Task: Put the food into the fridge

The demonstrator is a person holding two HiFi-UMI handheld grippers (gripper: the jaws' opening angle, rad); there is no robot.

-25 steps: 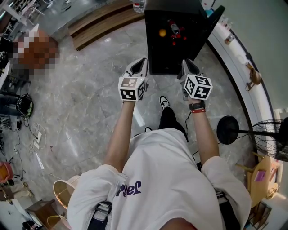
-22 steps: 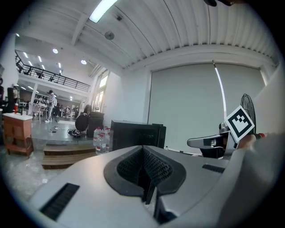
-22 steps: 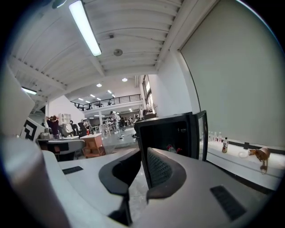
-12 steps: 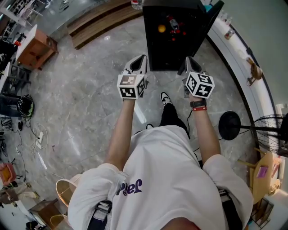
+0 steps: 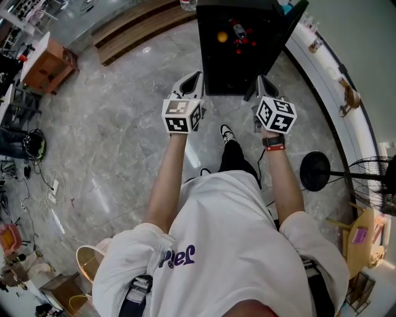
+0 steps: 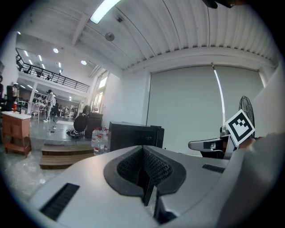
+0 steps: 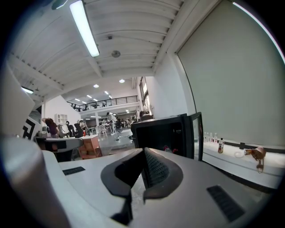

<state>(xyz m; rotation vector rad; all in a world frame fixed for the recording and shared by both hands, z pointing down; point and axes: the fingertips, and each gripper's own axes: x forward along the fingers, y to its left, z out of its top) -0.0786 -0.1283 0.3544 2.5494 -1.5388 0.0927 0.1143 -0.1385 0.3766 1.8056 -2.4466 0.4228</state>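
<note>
The black fridge (image 5: 238, 49) stands straight ahead on the floor with its door (image 5: 296, 17) swung open to the right. Inside it I see an orange fruit (image 5: 223, 37) and a red-capped bottle among small red items (image 5: 239, 32). My left gripper (image 5: 193, 82) and right gripper (image 5: 260, 85) are held side by side just short of the fridge's front, both shut with nothing between the jaws. The left gripper view shows its own closed jaws (image 6: 144, 151) and the fridge (image 6: 133, 136) beyond. Past its meeting jaws (image 7: 143, 153), the right gripper view takes in the open fridge (image 7: 162, 131).
A standing fan (image 5: 318, 176) is at the right, beside a curved white ledge (image 5: 322, 68) with small bottles. Wooden steps (image 5: 139, 28) run behind the fridge, with water bottles (image 6: 99, 138) on them. A wooden table (image 5: 48, 62) stands far left. My shoe (image 5: 226, 137) is between the grippers.
Both grippers have shifted slightly forward toward the fridge, which sits a little higher in the head view. Nothing was picked up or released.
</note>
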